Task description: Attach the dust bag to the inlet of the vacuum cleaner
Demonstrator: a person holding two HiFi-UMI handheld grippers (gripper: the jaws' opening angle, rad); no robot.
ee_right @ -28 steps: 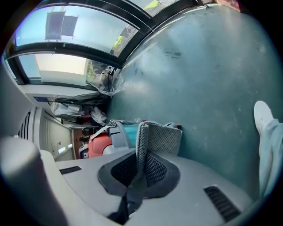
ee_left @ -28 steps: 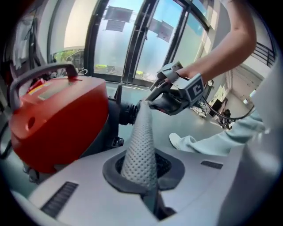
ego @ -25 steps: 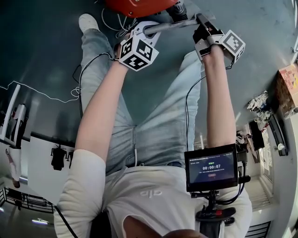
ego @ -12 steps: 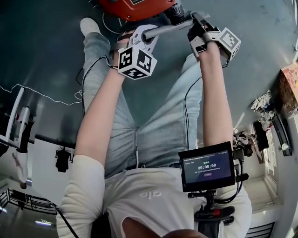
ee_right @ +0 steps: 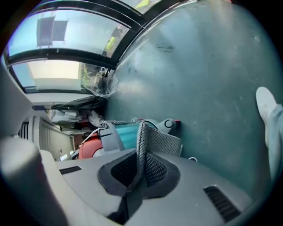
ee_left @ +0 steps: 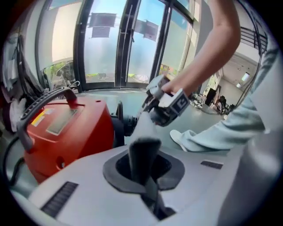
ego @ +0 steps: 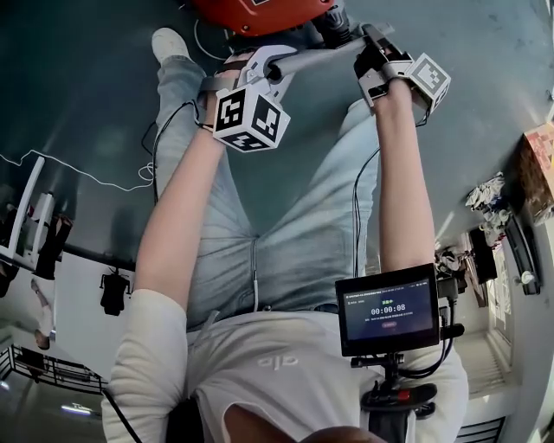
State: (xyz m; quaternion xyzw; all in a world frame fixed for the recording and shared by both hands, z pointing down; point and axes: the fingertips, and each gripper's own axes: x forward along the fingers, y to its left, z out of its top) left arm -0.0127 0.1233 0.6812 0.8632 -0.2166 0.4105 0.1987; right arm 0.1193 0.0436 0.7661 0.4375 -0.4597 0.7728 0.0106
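Note:
The red vacuum cleaner [ego: 255, 10] stands on the floor at the top of the head view. In the left gripper view its red body [ee_left: 66, 132] fills the left, with a black round port [ee_left: 119, 121] on its side. A thin grey dust bag [ego: 316, 54] stretches edge-on between the two grippers, just in front of the vacuum. My left gripper [ego: 267, 62] is shut on one end, seen as a pale sheet [ee_left: 142, 126]. My right gripper [ego: 368, 48] is shut on the other end, where mesh-textured fabric [ee_right: 161, 141] shows. The bag's opening is hidden.
The person's legs in jeans [ego: 286, 216] lie below the grippers, with a white shoe [ego: 169, 41] by the vacuum. A white cable [ego: 86, 177] crosses the dark floor at the left. A small screen [ego: 388, 309] hangs at the chest. Clutter [ego: 532, 164] sits at the right.
My left gripper has lifted a little and rolled, its marker cube now nearer the camera. The right gripper has barely moved. Both keep hold of the bag.

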